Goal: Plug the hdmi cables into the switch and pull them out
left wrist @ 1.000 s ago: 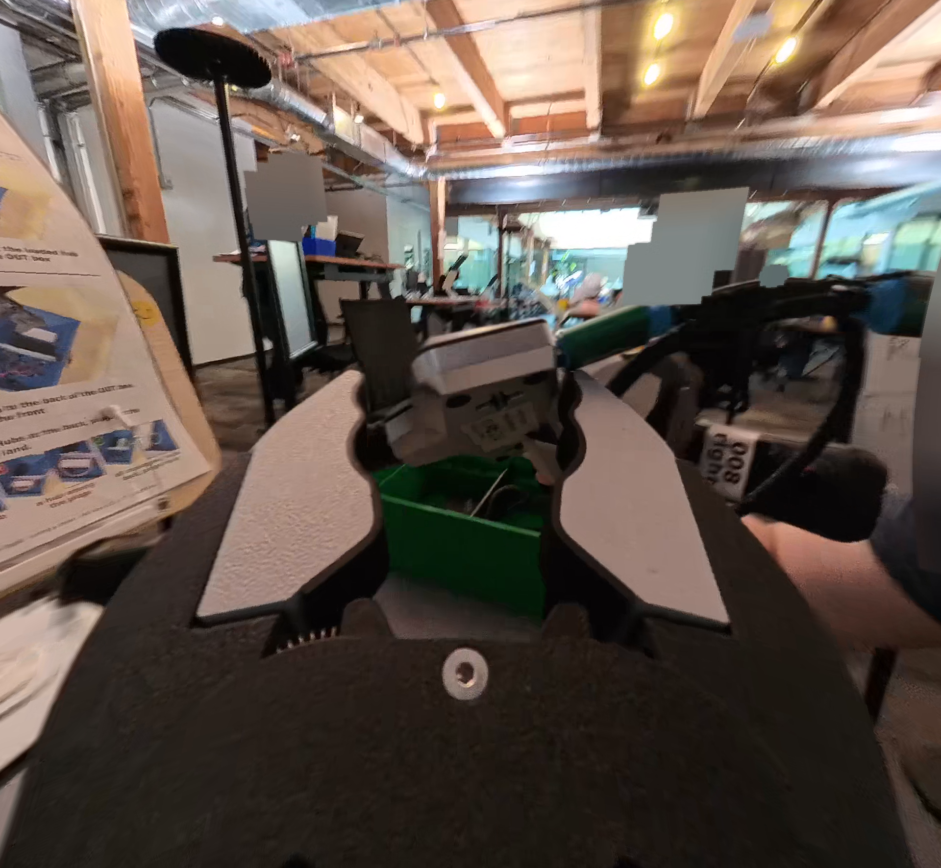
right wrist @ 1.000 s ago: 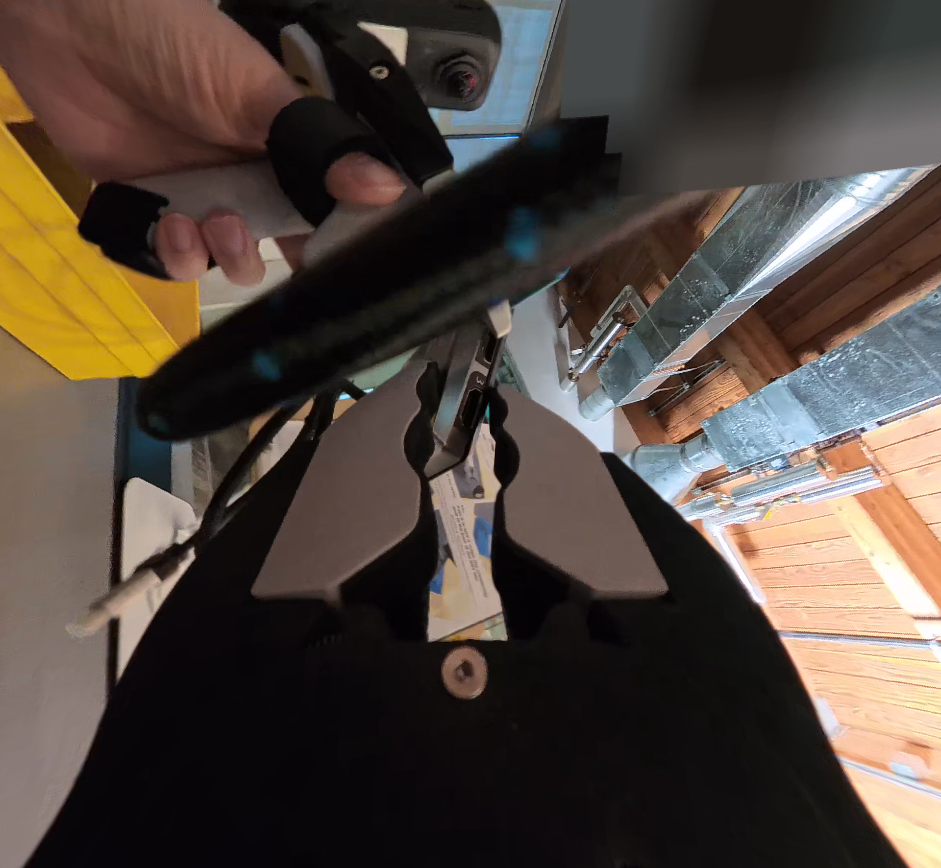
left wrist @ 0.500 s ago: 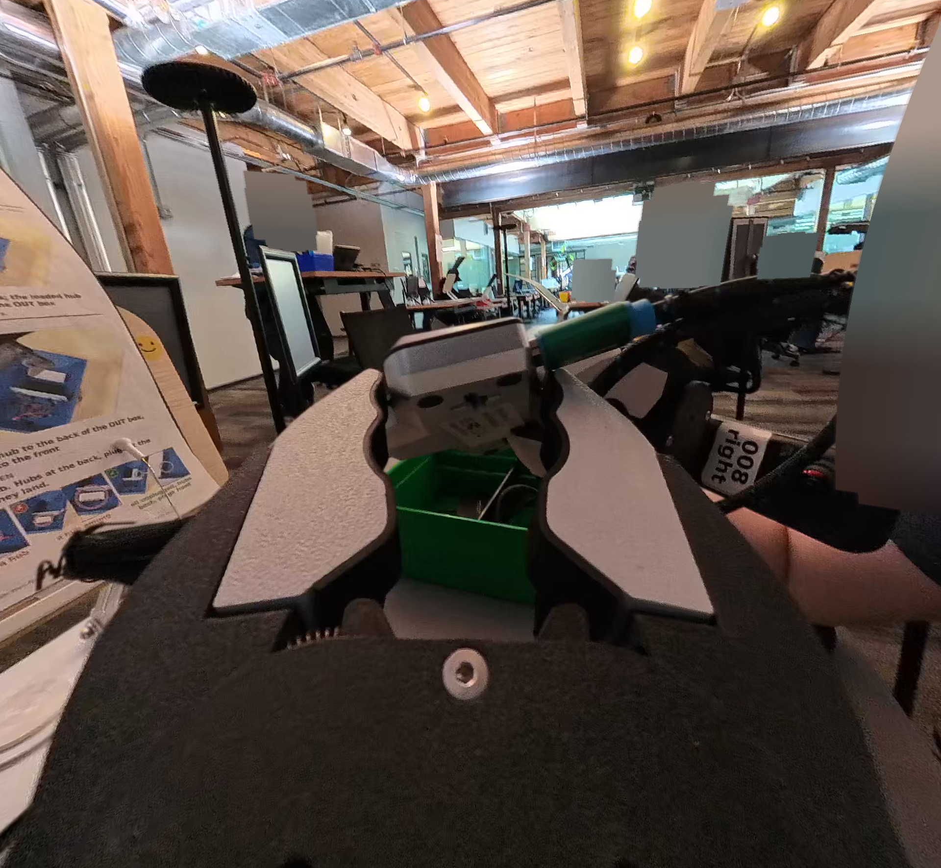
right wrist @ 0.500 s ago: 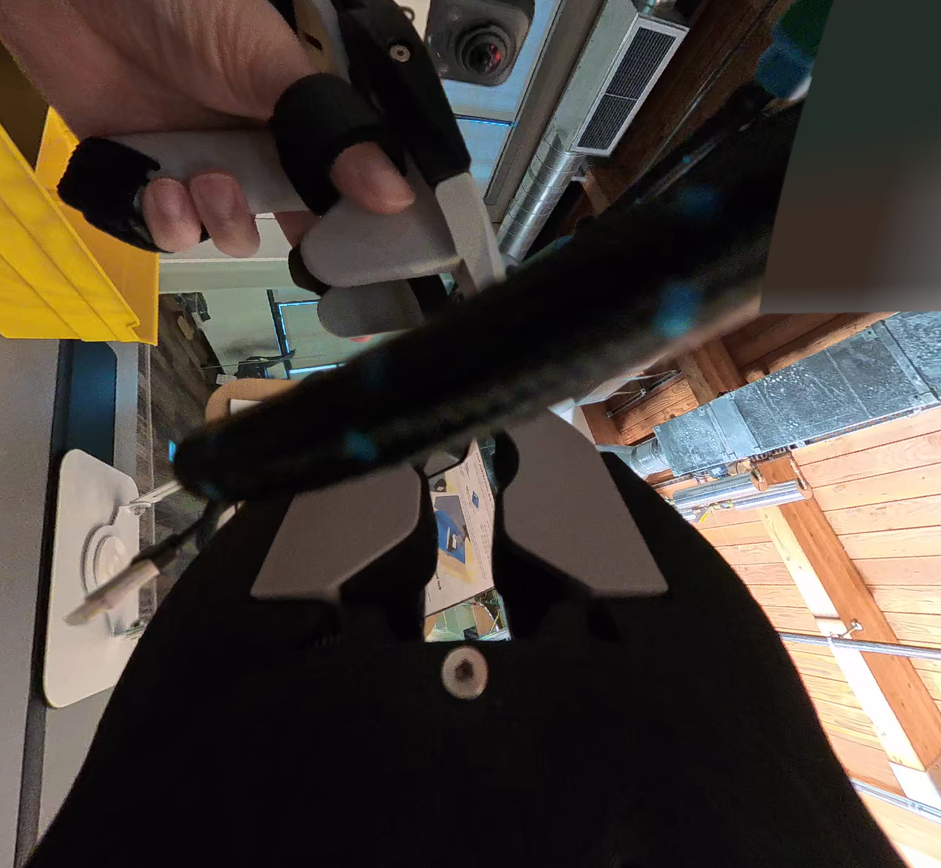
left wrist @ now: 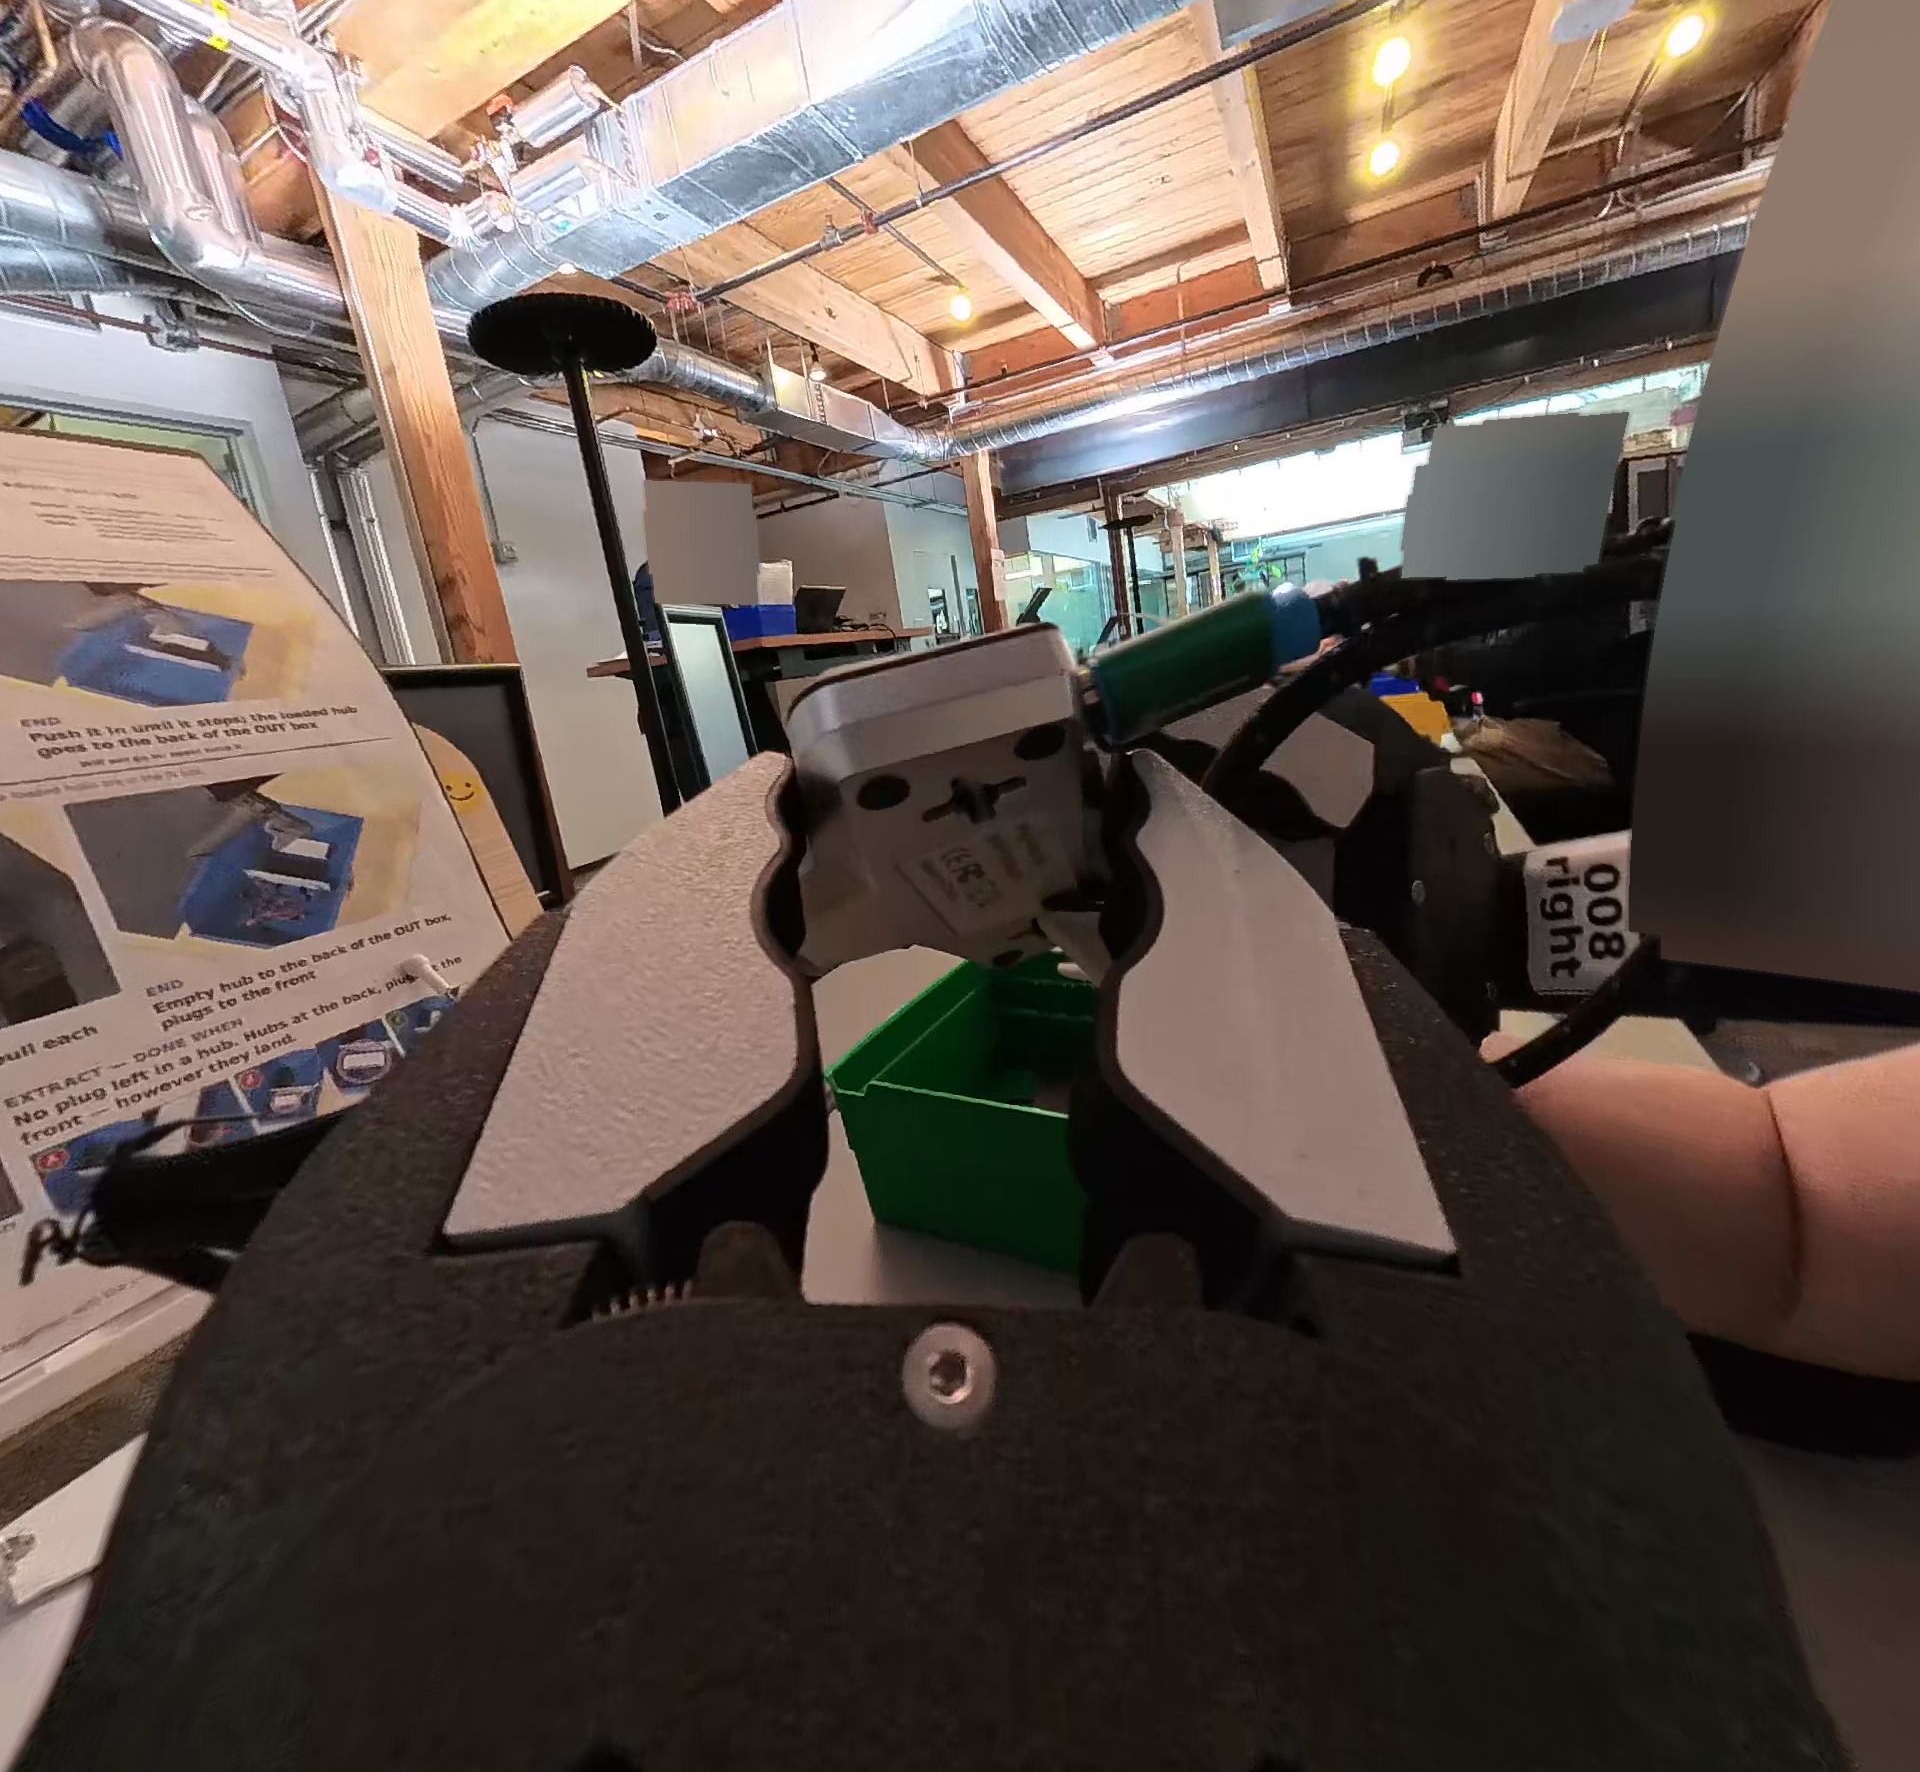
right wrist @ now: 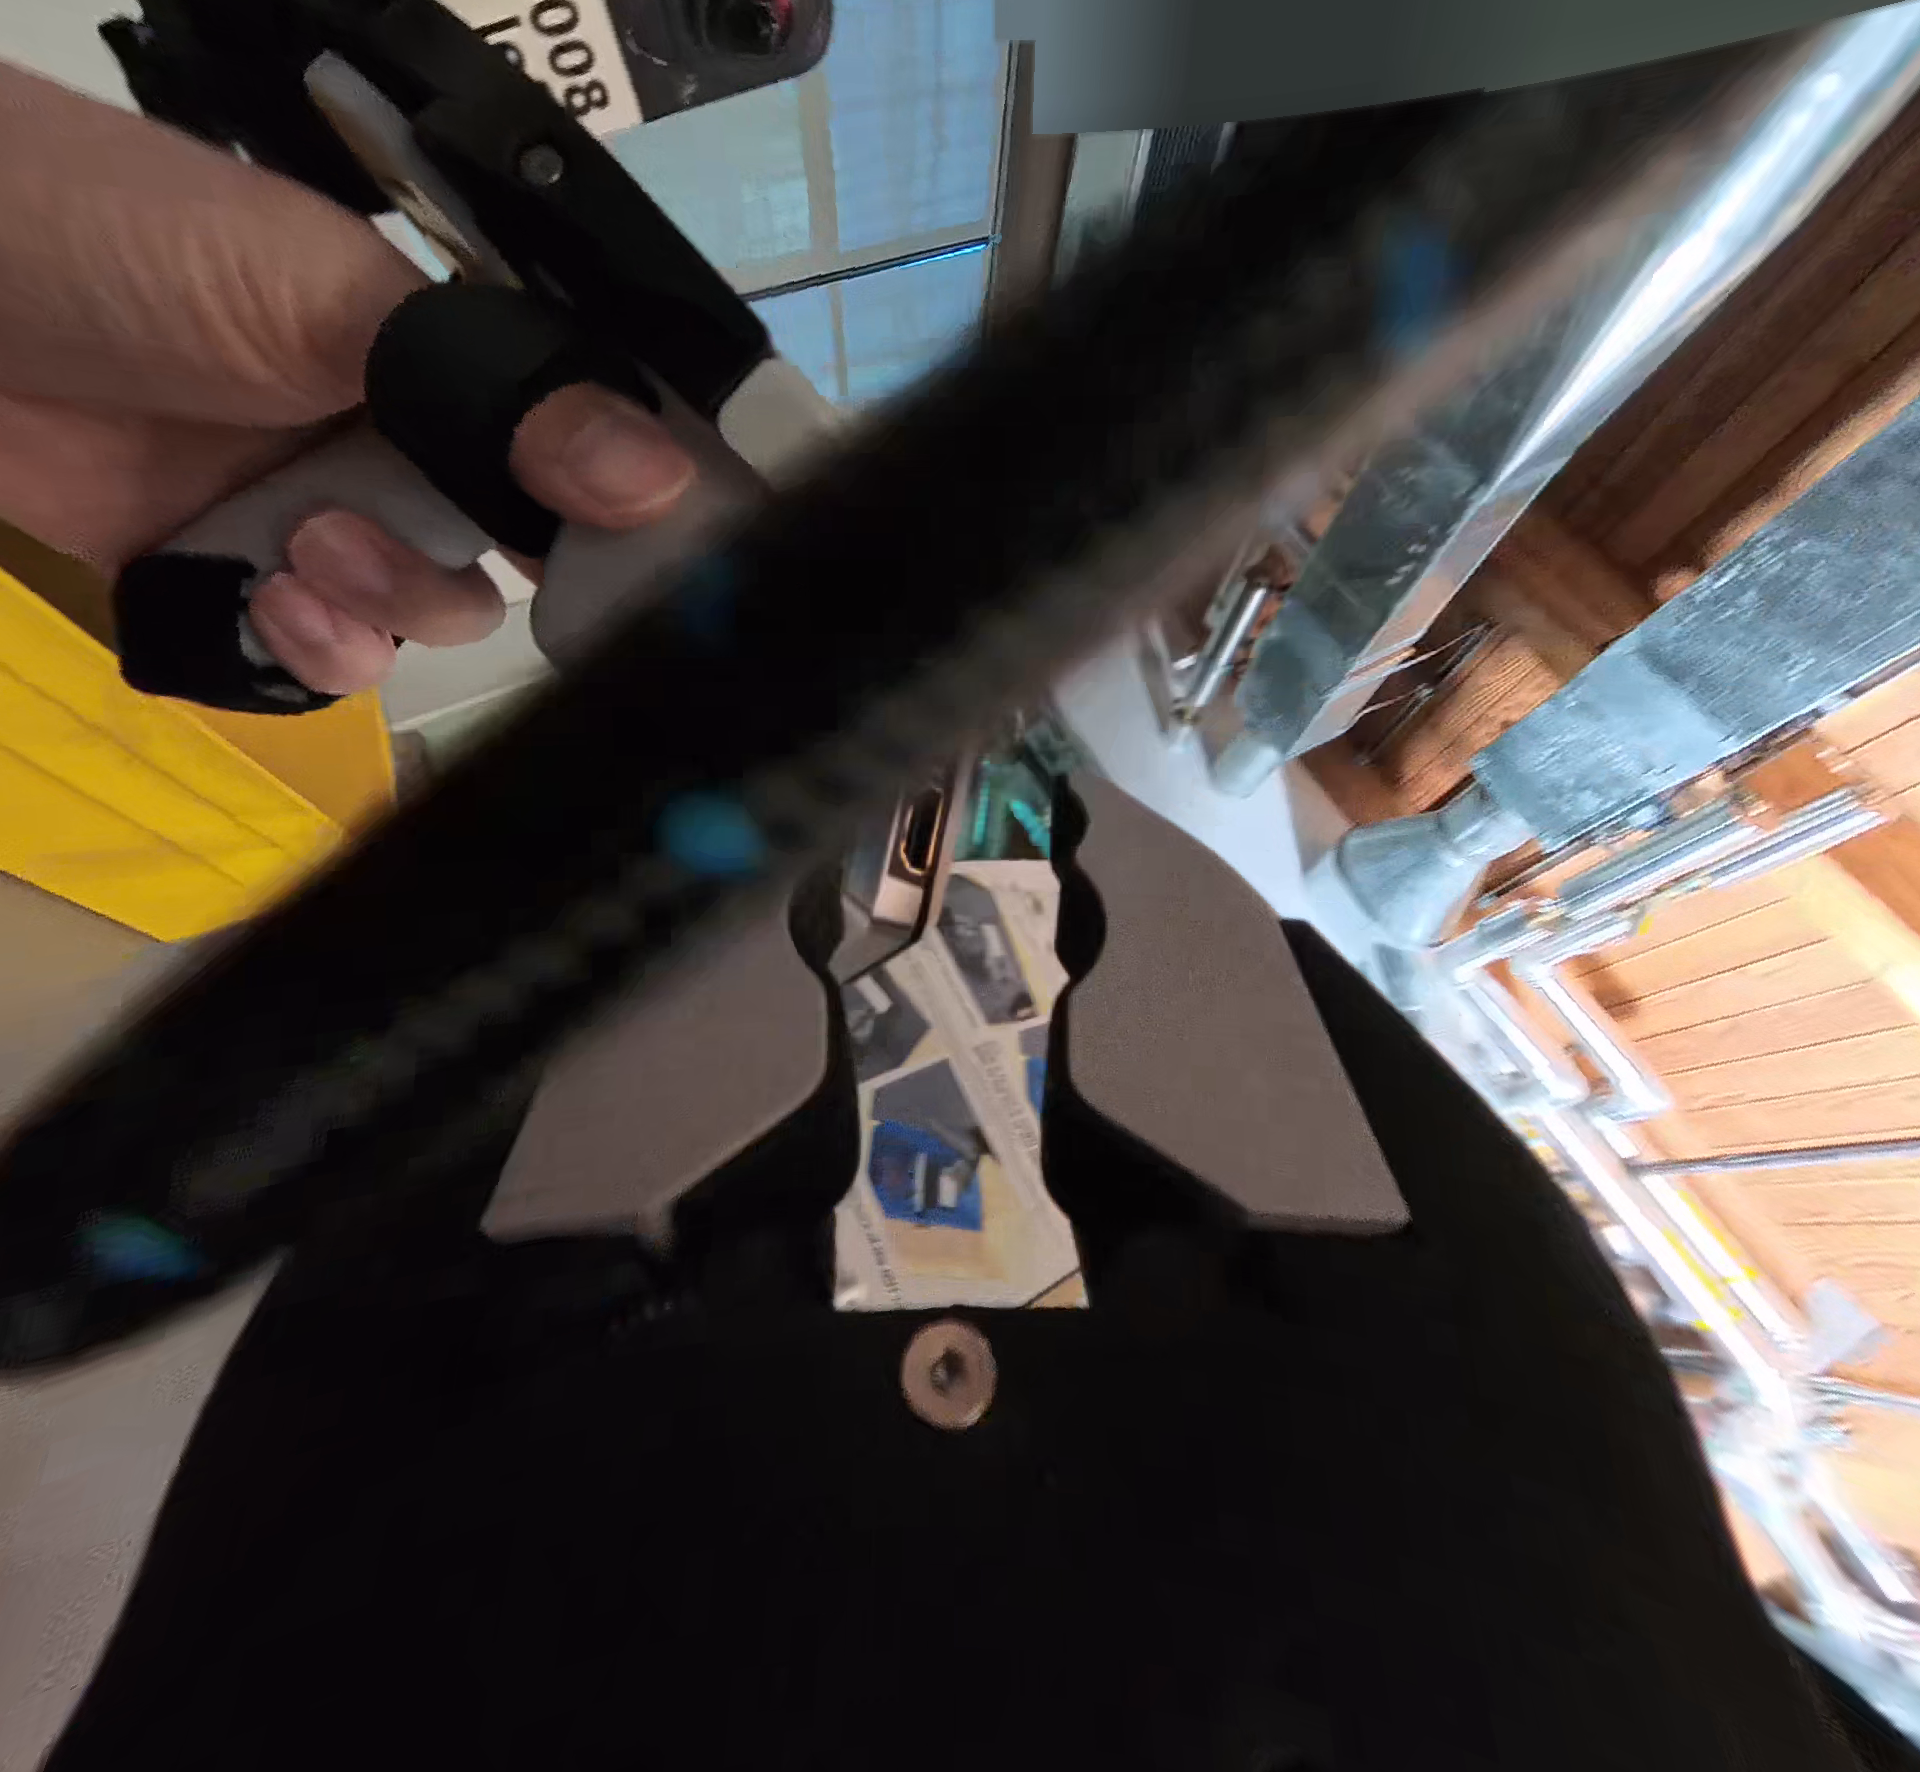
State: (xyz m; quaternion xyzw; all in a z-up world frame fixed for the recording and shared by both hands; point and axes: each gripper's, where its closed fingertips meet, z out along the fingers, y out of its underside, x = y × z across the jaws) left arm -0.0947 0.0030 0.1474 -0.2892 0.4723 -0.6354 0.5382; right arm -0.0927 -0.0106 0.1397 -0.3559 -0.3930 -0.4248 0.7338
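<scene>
Overhead, timber ceiling (left wrist: 1091, 195) and silver ducts (left wrist: 831, 70); left gripper (left wrist: 951, 875) clamping the switch (left wrist: 935, 787); right gripper (right wrist: 951, 901) parted, empty.

blk gripper (left wrist: 951, 849), grey fingers (left wrist: 644, 1026), silver screw (left wrist: 948, 1377)

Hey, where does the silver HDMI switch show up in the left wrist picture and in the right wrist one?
Left wrist view: the switch sits at centre, clamped between the left gripper fingertips, above the green bin.
Right wrist view: only its port edge shows at centre, partly hidden behind the blurred black cable.
Shared landmark: the printed instruction sheet, far left in the left view and seen between the fingers in the right view.
</scene>
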